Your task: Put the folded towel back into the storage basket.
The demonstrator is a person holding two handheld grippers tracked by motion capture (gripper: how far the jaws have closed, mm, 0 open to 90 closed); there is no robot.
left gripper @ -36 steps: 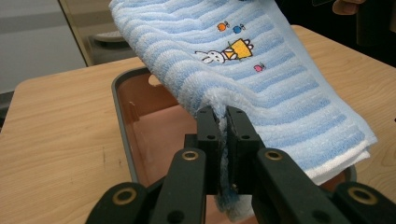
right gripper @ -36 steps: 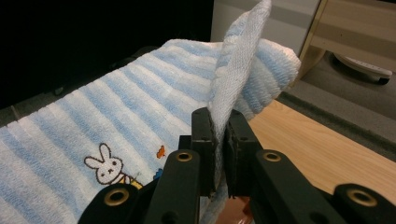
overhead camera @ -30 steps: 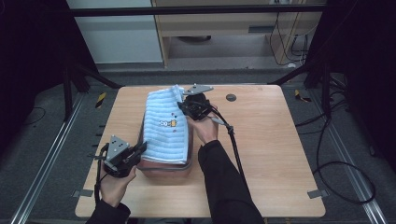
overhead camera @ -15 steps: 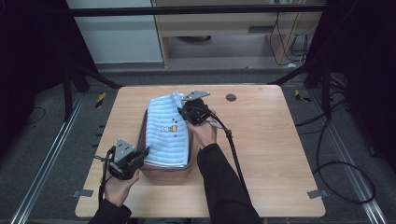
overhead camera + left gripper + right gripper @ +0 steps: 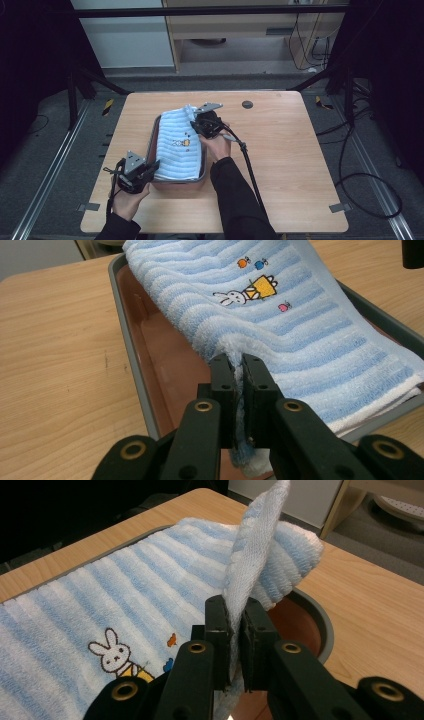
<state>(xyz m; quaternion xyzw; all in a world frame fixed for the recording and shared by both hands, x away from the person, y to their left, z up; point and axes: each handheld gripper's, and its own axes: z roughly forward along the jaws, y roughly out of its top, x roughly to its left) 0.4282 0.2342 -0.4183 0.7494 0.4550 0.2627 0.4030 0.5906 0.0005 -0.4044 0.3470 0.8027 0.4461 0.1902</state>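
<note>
Both arms are reaching in from the near edge. The left gripper (image 5: 150,167) is pinching the near-left corner of the blue striped towel (image 5: 179,144), jaws clamped tight. The right gripper (image 5: 196,125) is squeezing the far edge. The towel's lying in the tray (image 5: 152,141), hiding most of it.
</note>
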